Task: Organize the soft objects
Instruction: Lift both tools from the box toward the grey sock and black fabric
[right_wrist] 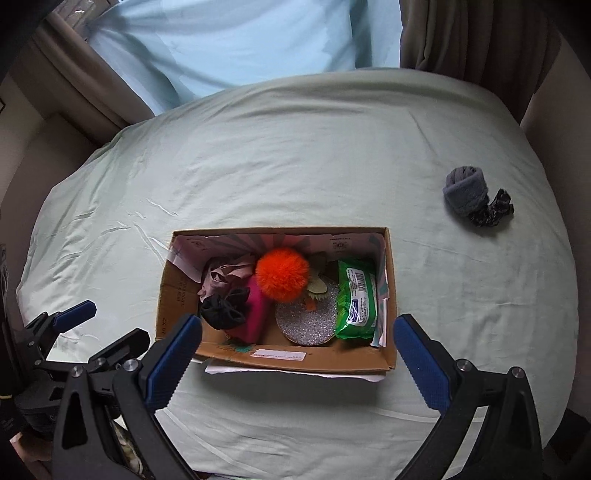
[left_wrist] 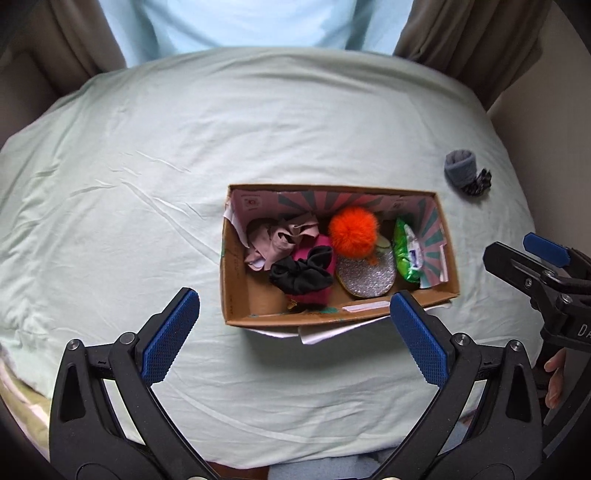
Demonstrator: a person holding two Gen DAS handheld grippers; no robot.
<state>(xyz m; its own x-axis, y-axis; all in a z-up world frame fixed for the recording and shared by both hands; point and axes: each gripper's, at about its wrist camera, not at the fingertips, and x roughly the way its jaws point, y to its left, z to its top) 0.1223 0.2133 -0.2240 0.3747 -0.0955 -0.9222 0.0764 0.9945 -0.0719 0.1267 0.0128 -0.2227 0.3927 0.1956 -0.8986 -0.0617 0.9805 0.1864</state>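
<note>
An open cardboard box point(left_wrist: 236, 295) point(right_wrist: 168, 314) sits on a pale green bed sheet. Inside lie an orange pompom point(left_wrist: 352, 230) point(right_wrist: 282, 273), a black scrunchie point(left_wrist: 301, 275) point(right_wrist: 223, 312), a magenta cloth point(left_wrist: 314, 295) point(right_wrist: 255, 314), a pink-beige fabric point(left_wrist: 275, 238) point(right_wrist: 225, 275), a silver glitter disc point(left_wrist: 365, 275) point(right_wrist: 306, 325) and a green wipes pack point(left_wrist: 408, 253) point(right_wrist: 356, 299). A grey rolled sock point(left_wrist: 460, 168) point(right_wrist: 465, 190) with a dark patterned piece point(left_wrist: 478, 182) point(right_wrist: 495, 208) lies on the sheet, right of the box. My left gripper point(left_wrist: 293, 336) is open and empty just in front of the box. My right gripper point(right_wrist: 297, 362) is open and empty at the box's near edge.
The pale green sheet point(left_wrist: 147, 184) point(right_wrist: 295, 166) covers the bed. Brown curtains point(left_wrist: 461, 40) point(right_wrist: 461, 33) and a light blue panel point(left_wrist: 251, 26) point(right_wrist: 240, 40) stand behind it. The right gripper shows at the right of the left wrist view point(left_wrist: 535, 266), the left gripper at the lower left of the right wrist view point(right_wrist: 99, 328).
</note>
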